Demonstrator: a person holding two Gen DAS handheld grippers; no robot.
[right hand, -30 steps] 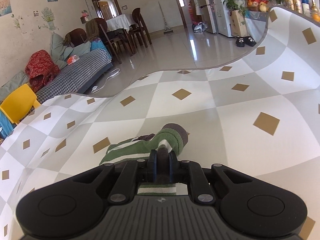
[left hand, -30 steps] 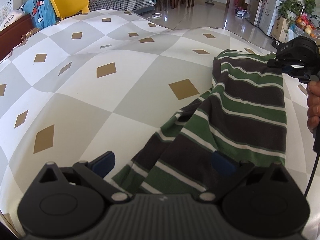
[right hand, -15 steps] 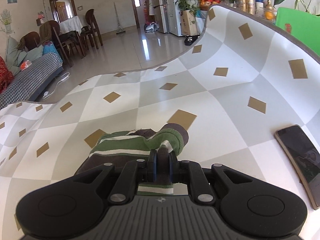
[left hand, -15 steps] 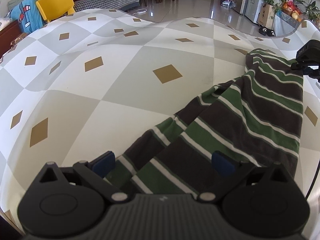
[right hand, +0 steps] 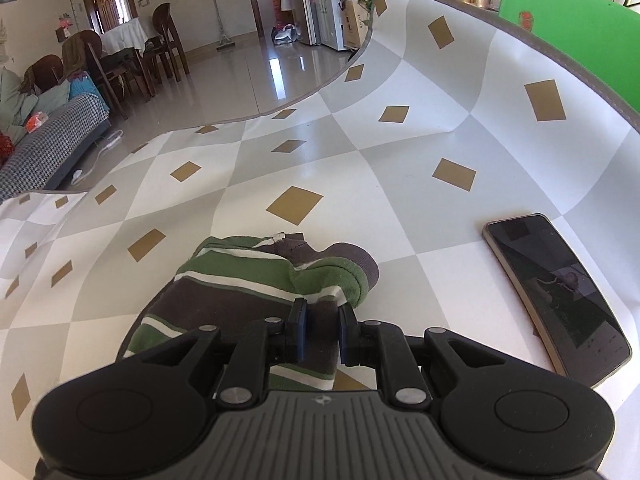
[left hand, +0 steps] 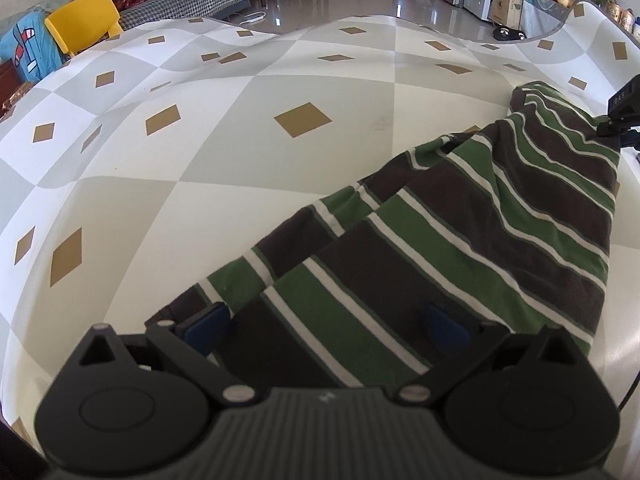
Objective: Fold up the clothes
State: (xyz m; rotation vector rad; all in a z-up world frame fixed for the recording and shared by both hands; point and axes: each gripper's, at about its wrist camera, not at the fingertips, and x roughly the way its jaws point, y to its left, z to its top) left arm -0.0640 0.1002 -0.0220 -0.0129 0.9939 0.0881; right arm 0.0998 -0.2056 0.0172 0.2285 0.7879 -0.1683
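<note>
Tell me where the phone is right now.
The phone lies flat on the checked tablecloth at the right of the right wrist view, just right of the striped shirt; it does not show in the left wrist view.

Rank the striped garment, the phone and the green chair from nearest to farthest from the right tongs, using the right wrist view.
1. Striped garment: between the right tongs, its bunched edge just ahead.
2. Phone: flat on the tablecloth, off to the right.
3. Green chair: beyond the table's far right edge.
</note>
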